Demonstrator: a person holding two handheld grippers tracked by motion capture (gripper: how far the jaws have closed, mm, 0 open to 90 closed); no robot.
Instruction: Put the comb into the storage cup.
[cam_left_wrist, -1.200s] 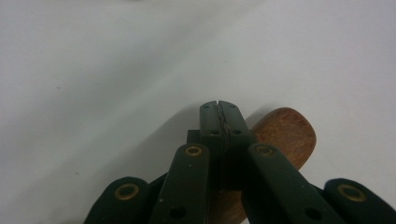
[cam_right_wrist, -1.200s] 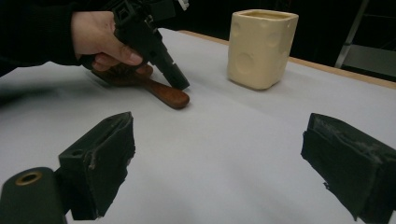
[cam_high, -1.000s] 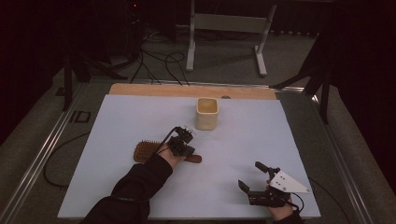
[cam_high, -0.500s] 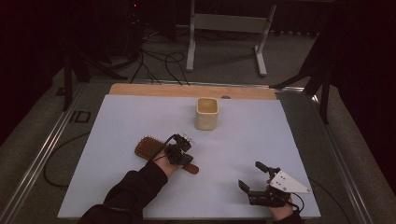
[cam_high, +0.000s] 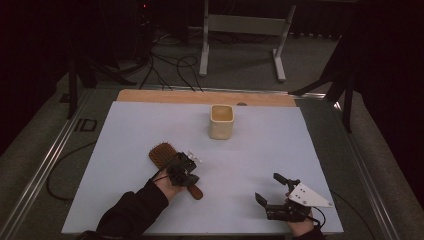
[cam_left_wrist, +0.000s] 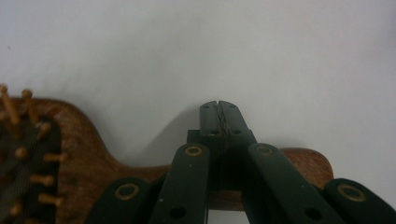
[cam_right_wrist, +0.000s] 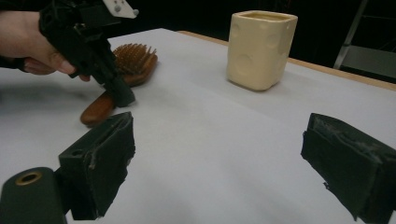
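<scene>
Beneath the left gripper (cam_left_wrist: 218, 116), jaws pressed together and empty, lies the hairbrush (cam_left_wrist: 88, 163) handle.

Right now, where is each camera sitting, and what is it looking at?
High view: above the table, looking forward and down; both hands, a sleeve, left tongs and right tongs show.
Left gripper view: on the left tongs, looking down at the brush handle; its shut jaws show.
Right gripper view: on the right tongs, looking level across the table; its open jaws show.
Shared: the high and right gripper views both show the cup, brush and left tongs.
</scene>
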